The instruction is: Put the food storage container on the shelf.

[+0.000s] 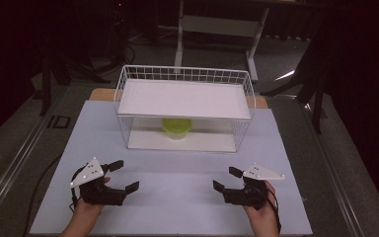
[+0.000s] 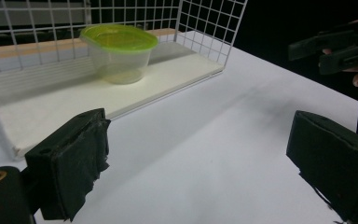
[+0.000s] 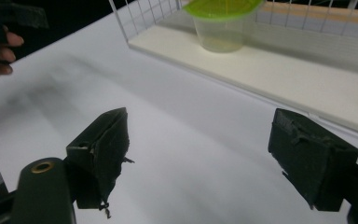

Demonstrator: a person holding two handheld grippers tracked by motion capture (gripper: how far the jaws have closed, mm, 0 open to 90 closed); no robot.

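**Both hand-held grippers held spread above the tabletop, in front of the wire rack**

From the high view, a white wire rack (image 1: pixel 184 106) is seen standing toward the far side of the white tabletop (image 1: pixel 172 197), with a flat white shelf board (image 1: pixel 184 98) across its top. Under that board, only a part of a container (image 1: pixel 177 127) can be made out, on the rack's lower board. The two gripper views show what the top board hides: the container (image 2: pixel 120 52) is a clear plastic tub with a yellow-green lid (image 3: pixel 223 7), standing upright toward the back of the lower board, well apart from both grippers.

The left hand-held gripper (image 1: pixel 121 175) is held in the person's left hand (image 1: pixel 86 205) near the front left of the tabletop, its jaws pointed toward the right and spread wide with nothing between them. A grey three-cornered plate (image 1: pixel 88 173) is carried on its top. The right hand-held gripper (image 1: pixel 226 179) is held in the right hand (image 1: pixel 261 207) near the front right, its jaws pointed toward the left, likewise spread and empty. The two are seen facing each other, well apart.

In the left gripper view, the right hand-held gripper (image 2: pixel 335 49) is seen at the upper right. In the right gripper view, fingers (image 3: pixel 0 53) of the left hand are seen at the upper left edge.
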